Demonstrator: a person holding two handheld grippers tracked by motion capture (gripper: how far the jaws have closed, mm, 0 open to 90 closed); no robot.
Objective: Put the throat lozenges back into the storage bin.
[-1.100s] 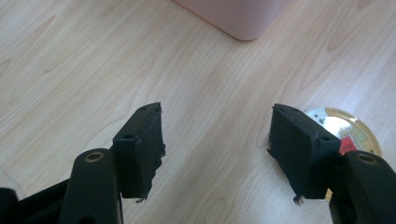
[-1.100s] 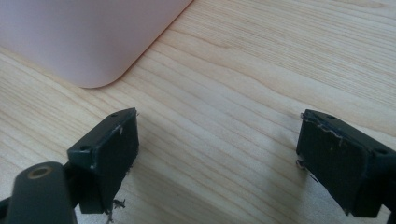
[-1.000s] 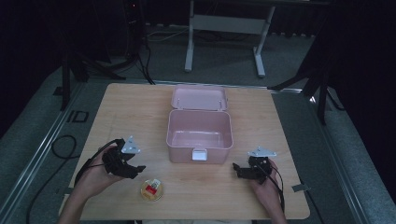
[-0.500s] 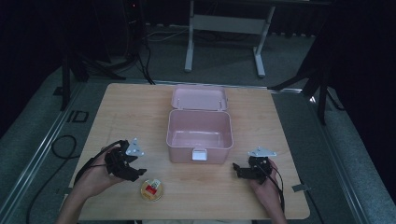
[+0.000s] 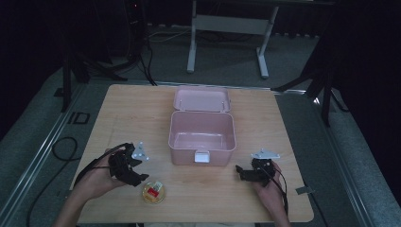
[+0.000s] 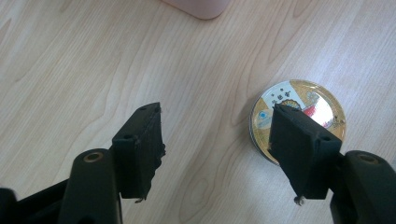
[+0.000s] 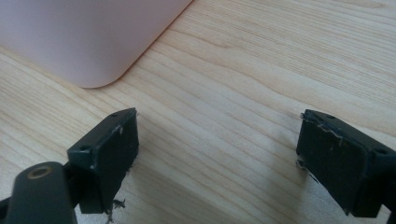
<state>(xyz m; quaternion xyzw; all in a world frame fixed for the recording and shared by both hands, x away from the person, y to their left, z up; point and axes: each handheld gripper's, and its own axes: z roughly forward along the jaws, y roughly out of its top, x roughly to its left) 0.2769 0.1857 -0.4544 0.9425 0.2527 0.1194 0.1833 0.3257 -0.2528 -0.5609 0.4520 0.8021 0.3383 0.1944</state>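
A small round tin [image 5: 153, 192] with a gold and red label lies on the wooden table [image 5: 142, 113] near the front edge. My left gripper [image 5: 137, 176] is just left of it, tilted down toward the table. In the left gripper view its jaws [image 6: 217, 112] have just been opening a little, with bare wood between them, and the tin [image 6: 317, 105] lies partly behind the right-hand jaw. My right gripper [image 5: 242, 172] rests at the front right. Its jaws [image 7: 219, 116] stand wide open over bare wood.
An open pink box [image 5: 202, 132] sits mid-table with its lid [image 5: 202, 99] folded back and a white latch [image 5: 202, 156] at the front. Its corner shows in the left gripper view [image 6: 198, 7] and the right gripper view [image 7: 79, 32]. Cables trail from both hands.
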